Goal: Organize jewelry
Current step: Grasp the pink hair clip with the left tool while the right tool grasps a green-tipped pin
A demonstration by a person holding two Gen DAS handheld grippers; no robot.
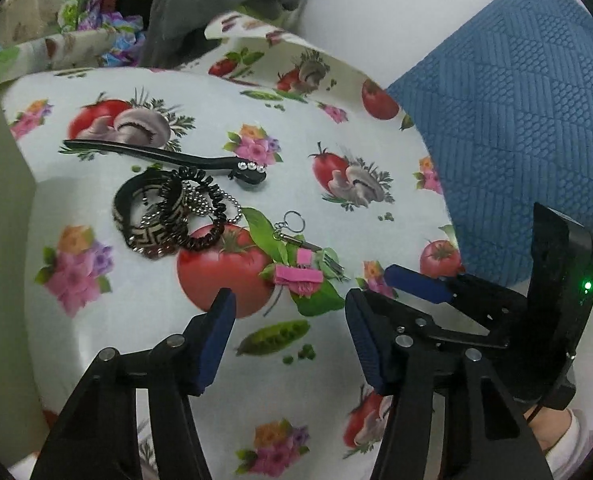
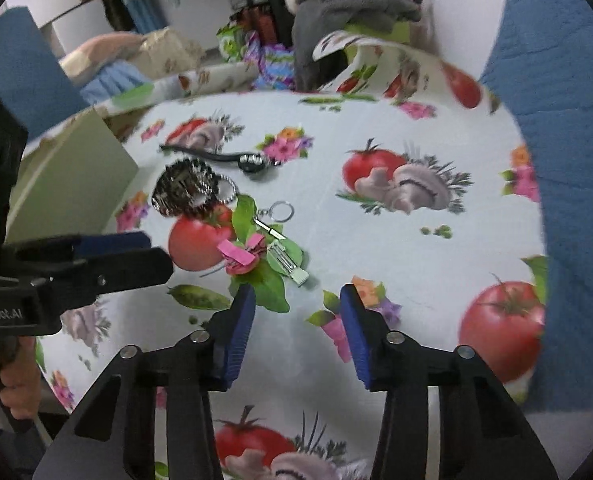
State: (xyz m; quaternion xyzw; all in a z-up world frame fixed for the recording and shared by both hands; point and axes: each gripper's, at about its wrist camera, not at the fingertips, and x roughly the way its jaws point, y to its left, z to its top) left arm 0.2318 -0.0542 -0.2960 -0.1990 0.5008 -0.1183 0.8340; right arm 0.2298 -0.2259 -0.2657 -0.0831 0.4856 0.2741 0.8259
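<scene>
On the tablecloth with printed tomatoes and flowers lies a pile of bracelets (image 1: 156, 216) (image 2: 184, 192): a woven black-and-cream band, a beaded strand and a black spiral tie. Behind it rests a long black hair clip (image 1: 168, 156) (image 2: 232, 158) with rhinestones. A key ring (image 1: 294, 222) (image 2: 280, 212), a pink hair clip (image 1: 298, 276) (image 2: 236, 254) and a metal clip (image 2: 292, 268) lie closer. My left gripper (image 1: 290, 304) hovers open just short of the pink clip. My right gripper (image 2: 296, 300) is open near the metal clip, with nothing between its pads.
A pale green box (image 1: 0, 200) (image 2: 72, 184) stands at the table's left. A blue quilted cushion (image 1: 516, 120) (image 2: 576, 160) borders the right edge. Grey clothes and bags (image 1: 216, 4) pile up at the back. Each gripper shows in the other's view, close alongside.
</scene>
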